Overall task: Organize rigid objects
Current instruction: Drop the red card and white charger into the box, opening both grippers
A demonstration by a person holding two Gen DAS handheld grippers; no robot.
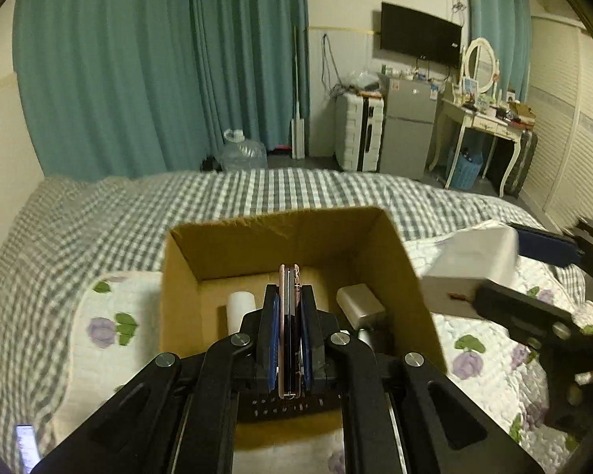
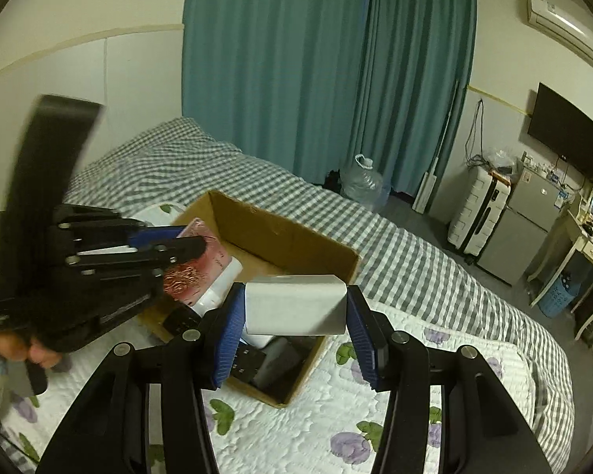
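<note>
An open cardboard box (image 1: 272, 237) (image 2: 296, 237) sits on the flowered quilt on the bed. My left gripper (image 1: 289, 292) (image 2: 185, 247) is shut on a thin pink phone (image 1: 287, 316) (image 2: 193, 272), held on edge over the box. My right gripper (image 2: 294, 308) is shut on a white rectangular box (image 2: 294, 304) (image 1: 474, 260), held above the cardboard box's near right side. Inside the cardboard box lie a white cylinder (image 1: 240, 308), a silver block (image 1: 359, 304) and dark flat items (image 2: 280, 359).
The flowered quilt (image 2: 296, 434) lies over a grey checked bedspread (image 1: 256, 193). Beyond the bed stand a water jug (image 1: 243, 152), a white suitcase (image 1: 359, 134), a small fridge (image 1: 409, 134) and a dressing table (image 1: 482, 118). Teal curtains hang behind.
</note>
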